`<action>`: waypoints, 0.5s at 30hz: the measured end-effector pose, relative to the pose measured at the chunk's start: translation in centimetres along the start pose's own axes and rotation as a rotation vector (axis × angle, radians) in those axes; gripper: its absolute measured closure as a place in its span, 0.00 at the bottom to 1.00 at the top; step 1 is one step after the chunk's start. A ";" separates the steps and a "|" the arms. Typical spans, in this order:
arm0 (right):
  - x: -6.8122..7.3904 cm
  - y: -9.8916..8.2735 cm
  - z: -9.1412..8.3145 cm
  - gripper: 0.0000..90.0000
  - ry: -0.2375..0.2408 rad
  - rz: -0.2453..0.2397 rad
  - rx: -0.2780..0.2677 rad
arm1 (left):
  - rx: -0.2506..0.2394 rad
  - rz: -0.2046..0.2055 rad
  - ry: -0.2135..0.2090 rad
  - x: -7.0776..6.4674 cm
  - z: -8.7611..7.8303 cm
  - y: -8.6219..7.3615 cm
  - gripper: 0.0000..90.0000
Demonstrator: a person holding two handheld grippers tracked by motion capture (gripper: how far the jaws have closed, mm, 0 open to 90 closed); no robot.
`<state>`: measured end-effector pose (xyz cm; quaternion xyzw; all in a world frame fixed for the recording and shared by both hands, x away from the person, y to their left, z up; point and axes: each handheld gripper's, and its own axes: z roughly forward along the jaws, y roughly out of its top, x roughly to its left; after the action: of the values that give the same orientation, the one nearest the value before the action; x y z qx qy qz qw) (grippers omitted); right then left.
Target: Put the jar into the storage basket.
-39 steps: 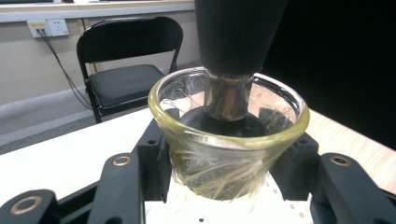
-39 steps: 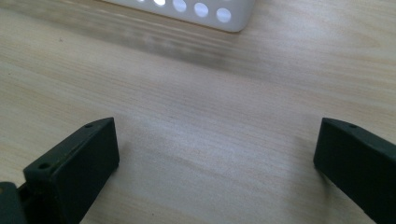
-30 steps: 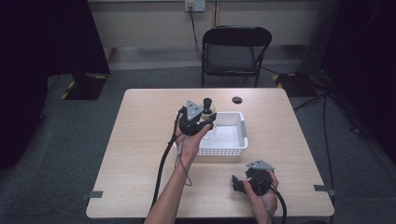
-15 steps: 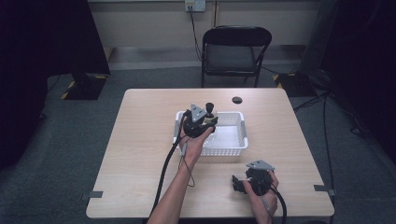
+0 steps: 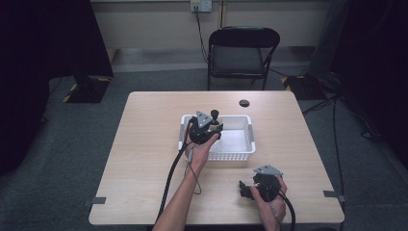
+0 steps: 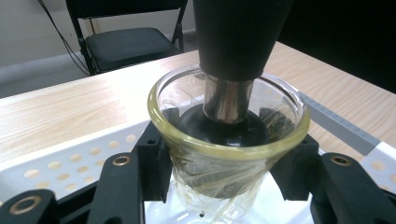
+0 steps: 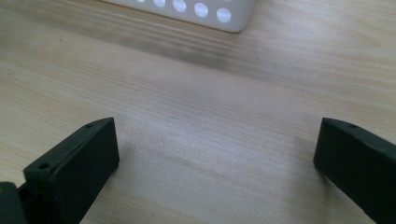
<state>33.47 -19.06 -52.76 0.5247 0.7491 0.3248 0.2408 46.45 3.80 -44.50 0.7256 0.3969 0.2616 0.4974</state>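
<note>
Taking the white perforated basket (image 5: 235, 144) as the landmark: nearest the person, on the bare wooden table (image 5: 144, 159) just short of the basket's near right corner, the right gripper (image 5: 244, 188) rests low over the tabletop. Its jaws stand wide apart with nothing but wood grain between them in the right gripper view, and the basket's holed near wall (image 7: 196, 9) lies a little way beyond their tips, not touching.

Farther in, the left gripper (image 5: 208, 131) hangs over the basket's left half. Its jaws are clamped around a small clear glass cup (image 6: 229, 144), one pad on each side of the ribbed wall below the yellowish rim. The cup stands upright between the pads, above the basket's white floor; whether its foot touches that floor I cannot tell. Inside the cup sits a black-handled tool (image 6: 233, 60), its metal collar and rounded black base down in the bowl and its thick handle rising straight out of the mouth; in the high view the knobbed handle (image 5: 214, 114) sticks up above the gripper.

The basket's right half lies open, and its left wall (image 6: 60, 158) runs close beside the left jaw. Around the basket the table is free on the left and toward its far edge, save for a small dark round disc (image 5: 244, 103) beyond the basket's far right corner. Past the table's far edge stands a black folding chair (image 5: 239, 53).
</note>
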 end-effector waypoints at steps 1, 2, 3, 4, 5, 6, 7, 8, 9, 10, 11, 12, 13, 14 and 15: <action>0.0 0.0 0.0 0.00 0.000 0.000 0.000 | 0.000 0.000 0.000 0.0 0.0 0.0 0.53; 0.0 0.0 0.0 0.00 0.000 0.001 0.001 | 0.002 0.009 -0.002 0.0 0.0 -0.2 0.53; 0.0 0.0 0.0 0.00 0.000 0.001 0.000 | 0.002 0.009 -0.002 0.0 0.0 -0.2 0.53; 0.0 0.0 0.0 0.00 0.000 0.000 0.000 | -0.001 0.002 -0.001 0.1 0.0 -0.4 0.53; 0.0 0.0 0.0 0.00 0.000 0.000 0.000 | -0.001 0.002 -0.001 0.1 0.0 -0.4 0.53; 0.0 0.0 0.0 0.00 0.000 0.001 0.001 | -0.002 0.001 -0.003 0.1 -0.1 -0.5 0.53; 0.0 0.0 0.0 0.00 0.000 0.001 0.001 | -0.002 0.001 -0.003 0.1 -0.1 -0.5 0.53; 0.0 0.0 0.0 0.00 0.000 0.001 0.001 | 0.000 0.001 -0.002 0.1 -0.2 -0.6 0.53; 0.0 0.0 0.0 0.00 0.000 0.001 0.001 | 0.000 0.001 -0.002 0.1 -0.2 -0.6 0.53; 0.0 0.0 0.0 0.00 0.000 0.002 0.000 | -0.001 -0.001 -0.003 0.1 -0.3 -0.6 0.53; 0.0 0.0 0.0 0.00 0.000 0.002 0.000 | -0.002 0.001 -0.003 0.1 -0.4 -0.7 0.53; 0.0 0.0 0.0 0.00 0.000 0.000 0.000 | -0.003 -0.005 0.003 0.1 -0.5 -0.8 0.53; 0.0 0.0 0.0 0.00 0.000 0.000 0.000 | -0.003 -0.005 0.003 0.1 -0.5 -0.8 0.53; 0.0 0.0 0.0 0.00 0.000 0.001 0.000 | 0.005 0.003 0.001 0.0 -0.6 -0.8 0.53; 0.0 0.0 0.0 0.00 0.000 0.001 0.000 | 0.005 0.003 0.001 0.0 -0.6 -0.8 0.53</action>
<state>33.47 -19.05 -52.76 0.5250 0.7489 0.3248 0.2407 45.73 4.32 -45.00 0.7273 0.3967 0.2617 0.4951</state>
